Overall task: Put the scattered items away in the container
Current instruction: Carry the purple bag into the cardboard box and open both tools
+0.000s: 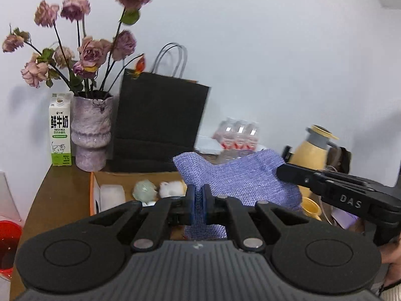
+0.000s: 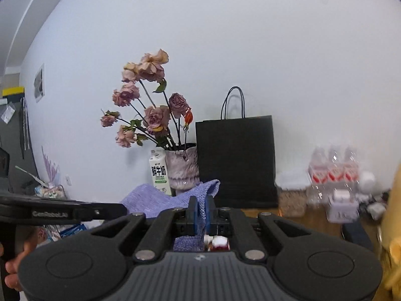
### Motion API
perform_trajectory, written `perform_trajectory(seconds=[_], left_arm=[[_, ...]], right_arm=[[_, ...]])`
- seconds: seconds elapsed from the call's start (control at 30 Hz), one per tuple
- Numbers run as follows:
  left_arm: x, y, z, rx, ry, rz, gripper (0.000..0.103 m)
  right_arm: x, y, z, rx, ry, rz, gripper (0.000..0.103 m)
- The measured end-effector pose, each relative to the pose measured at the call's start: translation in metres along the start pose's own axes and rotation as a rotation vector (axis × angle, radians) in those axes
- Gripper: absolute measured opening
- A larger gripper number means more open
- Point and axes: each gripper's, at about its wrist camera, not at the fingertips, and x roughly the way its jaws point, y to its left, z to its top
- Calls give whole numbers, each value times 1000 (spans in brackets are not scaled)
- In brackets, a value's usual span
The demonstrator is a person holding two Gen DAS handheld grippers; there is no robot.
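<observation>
A: What's on the left?
B: The left gripper [image 1: 199,198] pinches one edge of the lilac woven cloth [image 1: 240,178], raised above the open cardboard box [image 1: 117,178] on the brown table [image 1: 57,195].
A: And right?
B: The right gripper [image 2: 199,212] is clamped on the cloth's other edge.

Right gripper [image 2: 200,209] jaws pinching purple cloth [image 2: 160,200] (vase [image 2: 181,169] behind)

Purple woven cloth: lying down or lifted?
Lifted: the purple woven cloth hangs pinched between the left gripper and right gripper.
</observation>
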Motion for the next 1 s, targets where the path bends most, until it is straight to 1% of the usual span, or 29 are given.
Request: perform_trajectory(seconds=[0.03, 0.13, 0.2, 0.27, 0.37, 0.5, 0.53, 0.57, 0.67, 0.77, 0.83, 0.87, 0.93, 0.97, 1.0], left_arm=[[12, 7, 8, -2, 14, 7, 6], [51, 33, 27, -55, 60, 30, 6], [72, 49, 32, -73, 82, 53, 6], [92, 66, 29, -97, 116, 71, 6], [121, 90, 13, -107, 182, 105, 6], [154, 120, -16, -121, 280, 158, 6], [160, 128, -22, -126, 294, 177, 6], [164, 133, -25, -131, 304, 184, 6], [175, 149, -34, -148, 346, 199, 6], [184, 148, -46, -95, 388, 226, 7], [189, 145, -55, -57, 423, 247, 12], [187, 142, -57, -33, 408, 253, 14], [184, 136, -58, 7, 413, 264, 19], [182, 133, -57, 15, 410, 262, 26], [178, 131, -55, 17, 402, 257, 39]], right_arm=[[13, 0, 8, -11, 10, -2, 5], [56, -2, 25, -41, 46, -21, 5], [88, -7, 28, -42, 93, -26, 5], [117, -11, 24, -40, 143, -25, 5], [160, -17, 5, -16, 227, -8, 5], [214, -26, -33, 34, 341, 33, 5], [224, -27, -43, 39, 360, 39, 4], [235, -27, -52, 43, 380, 39, 2], [256, -23, -74, 38, 429, 41, 2], [269, -19, -88, 11, 458, 35, 2], [273, -18, -94, 11, 475, 38, 2], [274, -18, -96, 11, 481, 37, 2], [275, -17, -100, 5, 498, 40, 2], [275, -17, -100, 5, 504, 40, 3], [275, -17, -101, 2, 509, 41, 5]])
